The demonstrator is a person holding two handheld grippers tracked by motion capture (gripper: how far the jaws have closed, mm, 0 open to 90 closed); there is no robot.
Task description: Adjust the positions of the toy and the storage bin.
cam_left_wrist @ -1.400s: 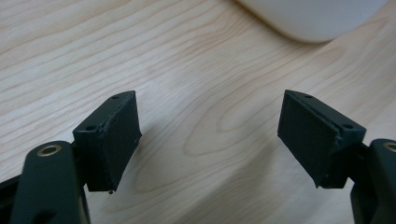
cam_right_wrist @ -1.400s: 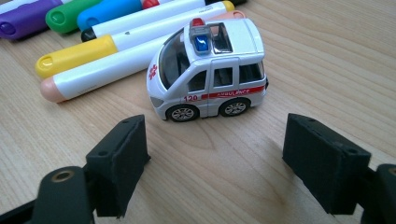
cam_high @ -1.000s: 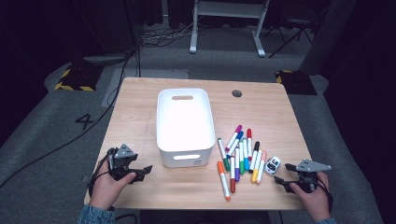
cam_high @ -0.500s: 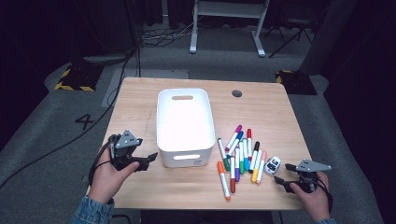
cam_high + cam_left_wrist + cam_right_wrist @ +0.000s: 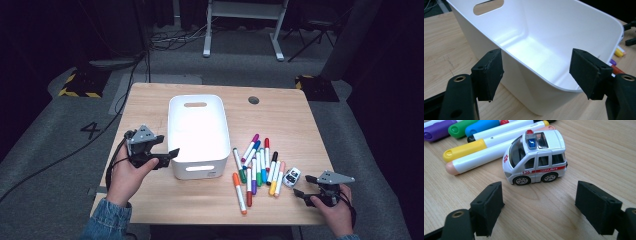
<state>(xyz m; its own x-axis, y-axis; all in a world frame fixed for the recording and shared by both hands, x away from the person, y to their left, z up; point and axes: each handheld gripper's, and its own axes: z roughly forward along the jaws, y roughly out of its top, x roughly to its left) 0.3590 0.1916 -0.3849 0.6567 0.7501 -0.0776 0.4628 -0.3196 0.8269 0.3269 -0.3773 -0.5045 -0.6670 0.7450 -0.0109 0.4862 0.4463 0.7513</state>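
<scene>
Beside the bin, the left gripper has lifted closer, jaws apart, maybe to grab it. Right gripper sits by the van, jaws apart too.

Glossy plastic bin, wood table

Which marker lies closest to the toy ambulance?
The pink-capped marker, white-bodied: it lies right beside the ambulance, at the end of the marker row nearest it. The yellow-capped marker comes next, one place farther.
</scene>
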